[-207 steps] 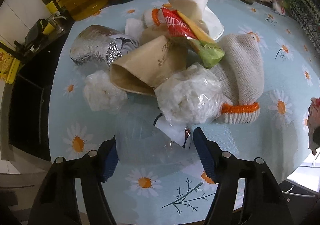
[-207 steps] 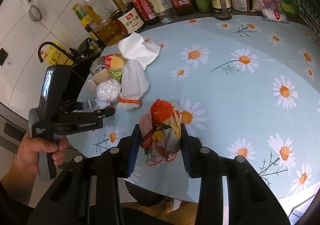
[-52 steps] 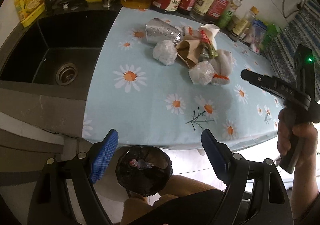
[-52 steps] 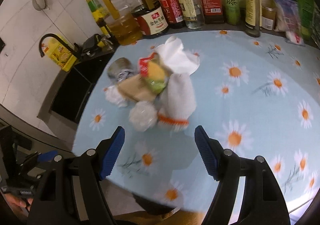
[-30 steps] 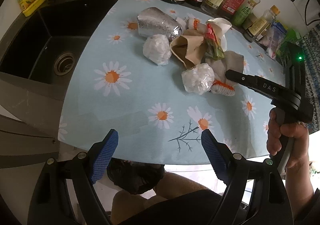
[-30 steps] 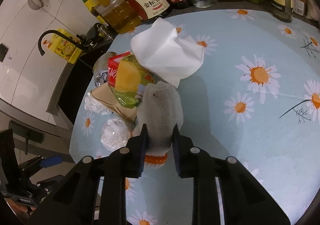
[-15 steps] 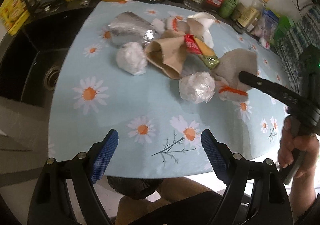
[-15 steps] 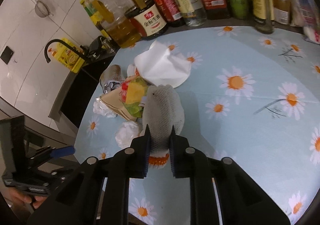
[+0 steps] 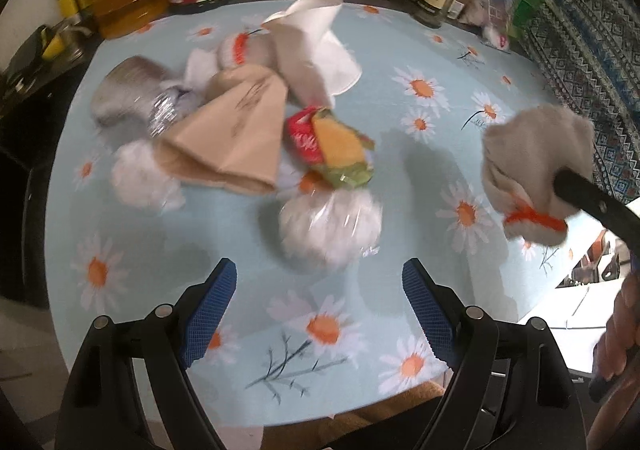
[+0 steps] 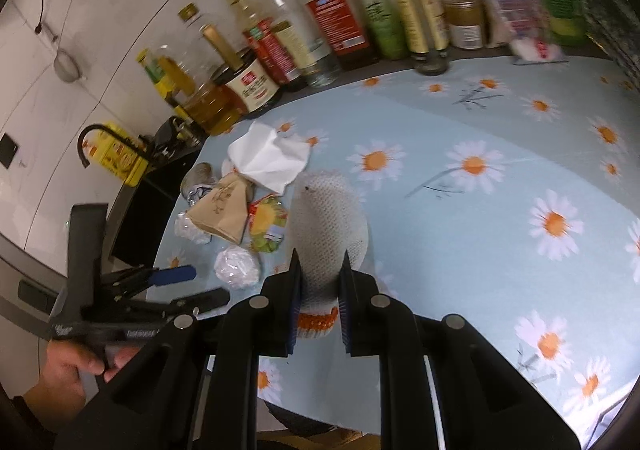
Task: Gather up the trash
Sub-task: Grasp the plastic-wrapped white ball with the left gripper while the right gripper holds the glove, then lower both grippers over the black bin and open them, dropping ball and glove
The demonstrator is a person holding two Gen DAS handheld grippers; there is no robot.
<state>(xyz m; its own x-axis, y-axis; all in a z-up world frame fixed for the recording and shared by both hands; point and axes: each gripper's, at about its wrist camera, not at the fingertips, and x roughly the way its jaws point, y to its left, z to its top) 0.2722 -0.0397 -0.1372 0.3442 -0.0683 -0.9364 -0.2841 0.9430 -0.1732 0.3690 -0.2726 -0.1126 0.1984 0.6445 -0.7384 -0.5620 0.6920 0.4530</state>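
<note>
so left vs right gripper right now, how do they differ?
The left gripper is open with blue fingers spread wide; the right gripper is shut on the knit glove. The left holds nothing and points at the crumpled plastic ball on the table; the right has the glove, orange cuff nearest it, raised off the daisy tablecloth. Both are the same black hand-held build with blue pads.

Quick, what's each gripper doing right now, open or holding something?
Left gripper: open, holding nothing.
Right gripper: closed on the knit glove.
</note>
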